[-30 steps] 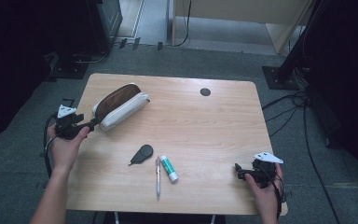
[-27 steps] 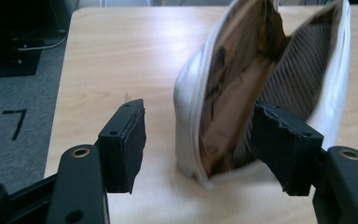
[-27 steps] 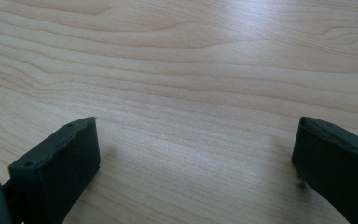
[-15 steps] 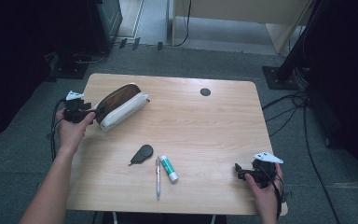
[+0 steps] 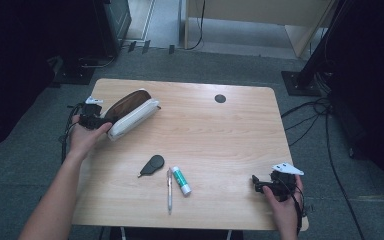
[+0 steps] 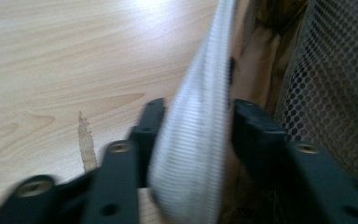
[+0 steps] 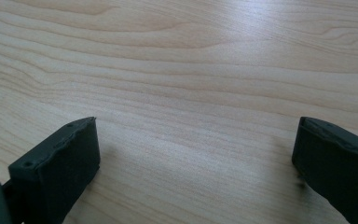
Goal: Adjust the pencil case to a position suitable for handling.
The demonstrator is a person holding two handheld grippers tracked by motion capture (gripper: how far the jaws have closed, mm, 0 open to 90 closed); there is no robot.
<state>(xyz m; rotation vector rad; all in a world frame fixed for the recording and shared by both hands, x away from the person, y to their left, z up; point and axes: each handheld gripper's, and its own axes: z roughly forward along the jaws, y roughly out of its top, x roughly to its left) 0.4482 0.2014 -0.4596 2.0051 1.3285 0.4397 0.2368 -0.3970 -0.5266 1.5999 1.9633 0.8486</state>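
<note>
An open pencil case (image 5: 132,112), white outside and brown inside, lies at the table's far left. My left gripper (image 5: 97,120) is at its left end. In the left gripper view the case's white ribbed wall (image 6: 205,93) runs between the two jaws of my left gripper (image 6: 196,126), which have just been closing and now press on it from both sides. The brown lining and a mesh pocket (image 6: 335,84) show to the right. My right gripper (image 5: 257,184) rests at the table's near right, and its jaws (image 7: 196,140) stand wide open over bare wood.
A black teardrop-shaped tag (image 5: 152,164), a pen (image 5: 170,189) and a white tube with a green label (image 5: 181,180) lie near the front middle. A black round cap (image 5: 220,98) sits in the tabletop (image 5: 230,135) at the back. Cables and stands crowd the floor around.
My left hand has moved from beside the case's near-left end to its left tip, and the jaws have shut on the white wall. The right hand has kept still.
</note>
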